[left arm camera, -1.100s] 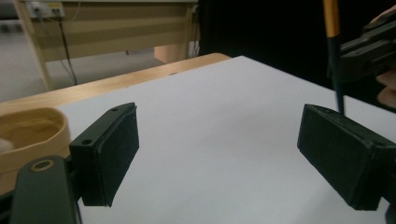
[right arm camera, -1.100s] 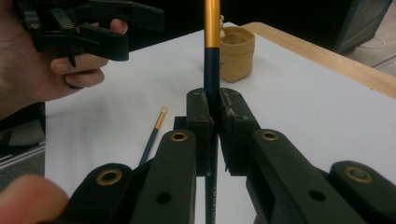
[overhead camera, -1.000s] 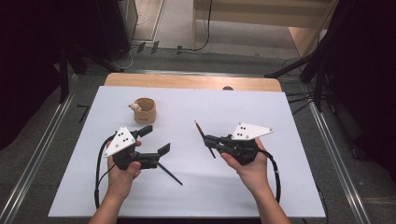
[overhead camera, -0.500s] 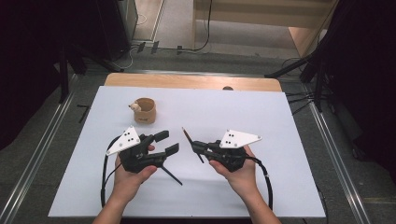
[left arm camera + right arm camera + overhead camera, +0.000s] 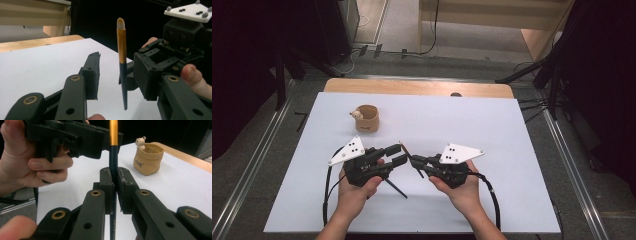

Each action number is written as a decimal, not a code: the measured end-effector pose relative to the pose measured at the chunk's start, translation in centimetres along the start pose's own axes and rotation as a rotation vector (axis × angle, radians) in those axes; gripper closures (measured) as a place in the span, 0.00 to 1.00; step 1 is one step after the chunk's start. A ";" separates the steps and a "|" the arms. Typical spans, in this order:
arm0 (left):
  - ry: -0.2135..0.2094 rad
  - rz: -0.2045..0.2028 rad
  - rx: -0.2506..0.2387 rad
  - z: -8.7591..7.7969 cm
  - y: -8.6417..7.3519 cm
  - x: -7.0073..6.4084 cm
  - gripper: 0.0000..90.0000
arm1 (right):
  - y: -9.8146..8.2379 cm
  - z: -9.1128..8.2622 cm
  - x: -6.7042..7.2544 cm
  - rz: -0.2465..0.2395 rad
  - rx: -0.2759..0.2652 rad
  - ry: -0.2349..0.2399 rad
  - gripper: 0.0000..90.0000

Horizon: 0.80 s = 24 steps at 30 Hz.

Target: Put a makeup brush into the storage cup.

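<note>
White sheeting covers the table (image 5: 512, 150), with dark floor around it. Near its front edge the right gripper (image 5: 113, 182) has its jaws clamped on the dark lower shaft of a slim black-and-gold brush with a pale tip (image 5: 121, 50), holding it upright. The left gripper (image 5: 117, 75) faces it, its jaws either side of the brush shaft without touching; they have just been closing. Well behind, toward the table's far left, stands a small tan pouch-shaped pot with a little bear figure (image 5: 366, 118).
</note>
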<state>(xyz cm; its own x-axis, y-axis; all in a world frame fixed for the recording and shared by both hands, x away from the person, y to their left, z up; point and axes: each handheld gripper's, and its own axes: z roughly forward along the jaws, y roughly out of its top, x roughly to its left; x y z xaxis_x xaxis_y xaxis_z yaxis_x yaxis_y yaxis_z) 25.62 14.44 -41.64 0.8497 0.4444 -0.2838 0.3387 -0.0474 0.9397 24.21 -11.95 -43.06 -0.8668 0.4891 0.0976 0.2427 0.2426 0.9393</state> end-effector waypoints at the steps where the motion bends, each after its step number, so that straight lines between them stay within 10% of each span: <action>1: -0.006 -0.003 -0.002 0.0 0.0 0.0 0.65 | 0.0 0.1 0.1 0.000 0.001 0.002 0.94; 24: -0.034 -0.049 -0.021 0.2 0.0 0.1 0.81 | -0.1 0.7 0.8 -0.021 -0.005 -0.005 0.94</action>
<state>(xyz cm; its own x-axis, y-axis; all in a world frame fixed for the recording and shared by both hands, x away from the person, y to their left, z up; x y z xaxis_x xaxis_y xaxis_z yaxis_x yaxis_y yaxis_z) 25.75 14.33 -41.73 0.8456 0.4149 -0.3358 0.3722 -0.0074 0.9281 23.79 -10.98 -43.35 -0.8696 0.4878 0.0763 0.2221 0.2484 0.9428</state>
